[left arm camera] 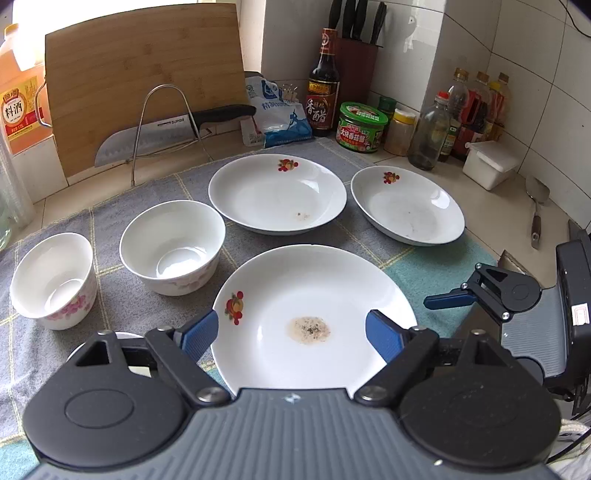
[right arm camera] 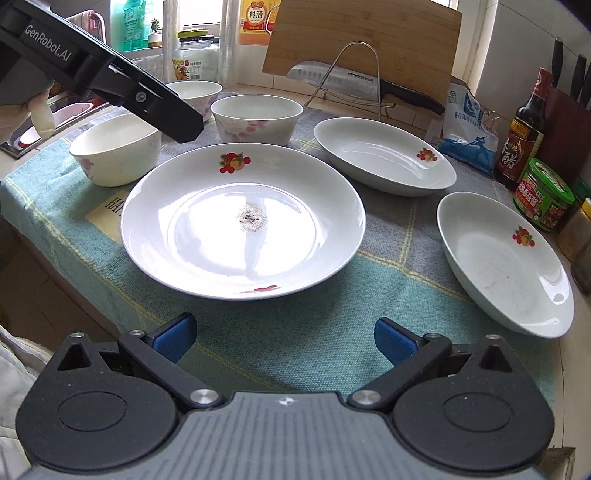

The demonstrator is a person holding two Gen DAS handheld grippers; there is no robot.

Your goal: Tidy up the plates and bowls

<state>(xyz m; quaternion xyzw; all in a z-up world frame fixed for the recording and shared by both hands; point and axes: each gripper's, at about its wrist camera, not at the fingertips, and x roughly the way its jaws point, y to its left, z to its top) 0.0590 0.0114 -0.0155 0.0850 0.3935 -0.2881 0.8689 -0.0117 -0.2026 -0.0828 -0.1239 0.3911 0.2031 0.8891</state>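
Left gripper (left arm camera: 291, 332) and right gripper (right arm camera: 284, 339) hover, fingers spread and empty, over the near plate (right arm camera: 207, 254), glazed, slippery, breakable, best pinched at its rim.

Bright daylight from blown-out rear window (left arm camera: 122, 7), glare on plates, sharp focus, fisheye-bent edges

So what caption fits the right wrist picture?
Open right hand-held gripper faces a round white fruit-print plate on a checked cloth.

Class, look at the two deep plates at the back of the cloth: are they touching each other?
Apart. The left wrist view shows a strip of cloth between the middle deep plate and the right deep plate.
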